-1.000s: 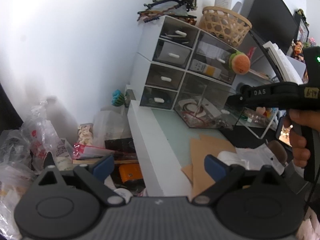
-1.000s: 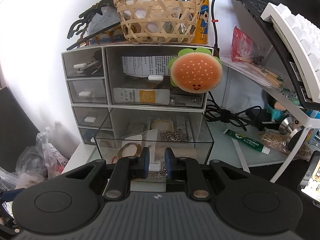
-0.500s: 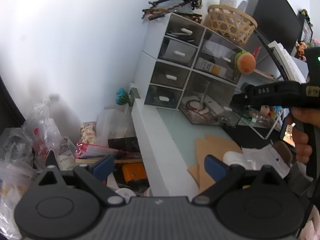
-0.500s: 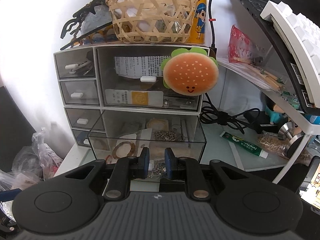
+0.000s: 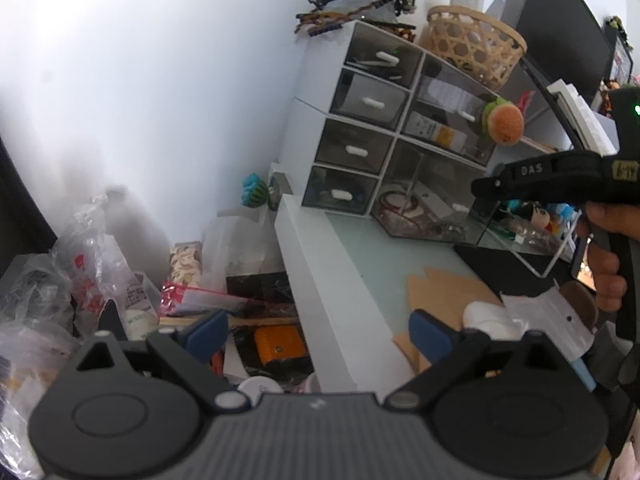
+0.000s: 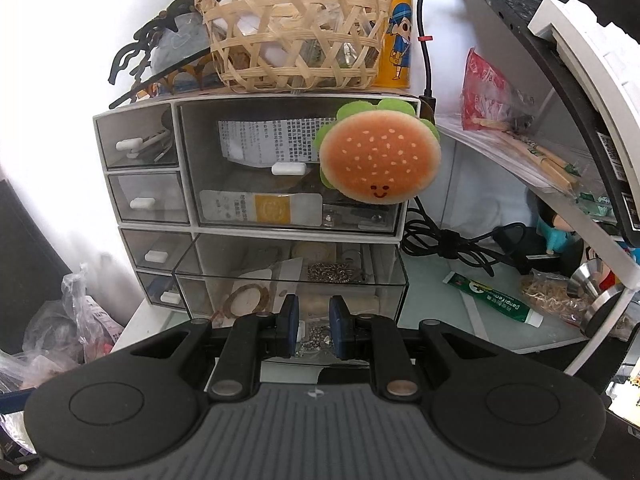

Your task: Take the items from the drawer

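- The clear drawer [image 6: 292,280], lower centre of the right view, stands pulled out, items inside.
- Right tool [image 6: 314,330], narrowly parted, grips its handle, I judge; left tool [image 5: 316,334] spread, empty.
- Next: let go, reach inside.

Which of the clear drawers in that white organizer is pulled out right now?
The large bottom-right drawer, under the burger plush. It juts forward; the others sit flush in the organizer.

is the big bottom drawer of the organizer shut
No, the big bottom drawer is pulled out of the organizer toward the camera, its contents showing from above.
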Demonstrator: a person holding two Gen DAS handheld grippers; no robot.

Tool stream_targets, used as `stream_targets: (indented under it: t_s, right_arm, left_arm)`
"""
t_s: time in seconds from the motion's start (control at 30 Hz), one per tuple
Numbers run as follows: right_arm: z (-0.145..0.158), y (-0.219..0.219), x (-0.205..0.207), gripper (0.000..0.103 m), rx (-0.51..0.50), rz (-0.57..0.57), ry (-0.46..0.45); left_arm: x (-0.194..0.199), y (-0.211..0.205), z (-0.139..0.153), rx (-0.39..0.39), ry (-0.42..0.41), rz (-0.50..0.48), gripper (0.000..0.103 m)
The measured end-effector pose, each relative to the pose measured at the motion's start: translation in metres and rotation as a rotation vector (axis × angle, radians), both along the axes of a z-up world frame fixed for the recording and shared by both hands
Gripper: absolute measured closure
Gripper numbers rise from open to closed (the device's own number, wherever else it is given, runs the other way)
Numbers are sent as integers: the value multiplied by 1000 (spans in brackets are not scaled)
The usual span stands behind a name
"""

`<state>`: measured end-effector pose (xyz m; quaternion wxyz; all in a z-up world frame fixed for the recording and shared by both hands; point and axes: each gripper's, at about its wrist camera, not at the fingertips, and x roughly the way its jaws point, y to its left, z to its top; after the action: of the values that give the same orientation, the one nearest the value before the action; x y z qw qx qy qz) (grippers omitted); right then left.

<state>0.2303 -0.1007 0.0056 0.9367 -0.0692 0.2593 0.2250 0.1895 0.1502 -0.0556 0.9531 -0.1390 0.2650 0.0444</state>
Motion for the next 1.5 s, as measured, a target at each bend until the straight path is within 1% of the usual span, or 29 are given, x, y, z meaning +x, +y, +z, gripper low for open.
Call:
stream_targets:
  t_s: [0.57,1.27,1.5]
  right_arm:
    - [-2,3,11,84,1,1,-5]
    - [-3,11,26,84,-3,2,-12]
    - [-5,15,30,84,-20,4,-22]
  left_arm:
    - [4,8,-4,-3,5,38,4]
    - [7,10,-7,-13,8,34,4]
    - [9,7,-7,-10,7,32,4]
